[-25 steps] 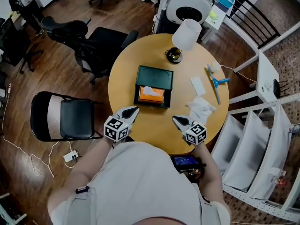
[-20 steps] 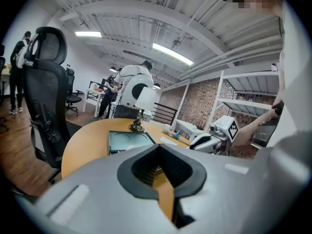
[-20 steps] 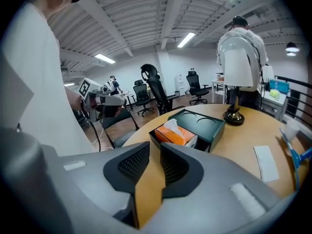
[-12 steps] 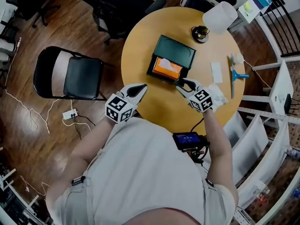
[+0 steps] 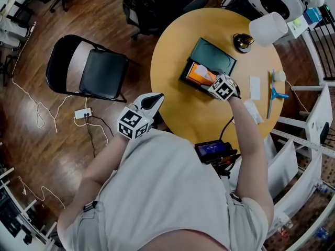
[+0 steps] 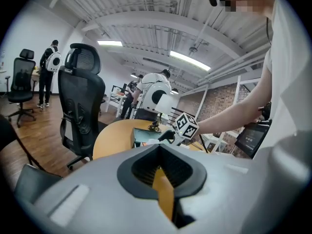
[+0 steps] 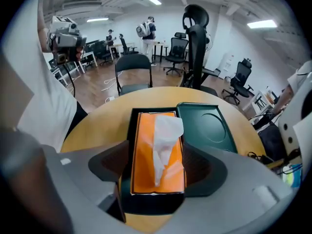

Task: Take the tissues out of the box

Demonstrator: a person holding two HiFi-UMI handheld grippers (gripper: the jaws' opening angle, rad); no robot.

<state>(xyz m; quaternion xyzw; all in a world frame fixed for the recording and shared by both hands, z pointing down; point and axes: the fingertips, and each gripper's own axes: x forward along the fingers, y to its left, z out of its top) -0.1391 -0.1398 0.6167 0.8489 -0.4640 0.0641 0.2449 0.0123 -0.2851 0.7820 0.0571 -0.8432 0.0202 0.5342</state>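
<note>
A dark green box [image 5: 184,78] stands open on the round wooden table [image 5: 178,95], its lid [image 5: 213,59] folded back. Inside lies an orange tissue pack [image 5: 196,75] with a white tissue [image 7: 165,136] sticking up from its slot. My right gripper [image 5: 213,85] hangs over the box's near end and points steeply down. Its jaws have just been opening and stand wide, one on each side of the pack [image 7: 146,145], with neither pad touching it. My left gripper [image 5: 154,98] hovers off the table's near-left edge, shut and empty [image 6: 161,172].
A lamp with a white shade [image 5: 268,29] stands at the table's far side. A blue squeegee [image 5: 275,94] and loose tissues [image 5: 254,110] lie at the right. A black folding chair [image 5: 94,69] and an office chair [image 5: 152,4] stand to the left, and a device with a screen [image 5: 212,150] sits near my body.
My right gripper moved from the table's near edge forward over the box, tipped downward, and its jaws opened. The left gripper shifted a little beside the table edge.
</note>
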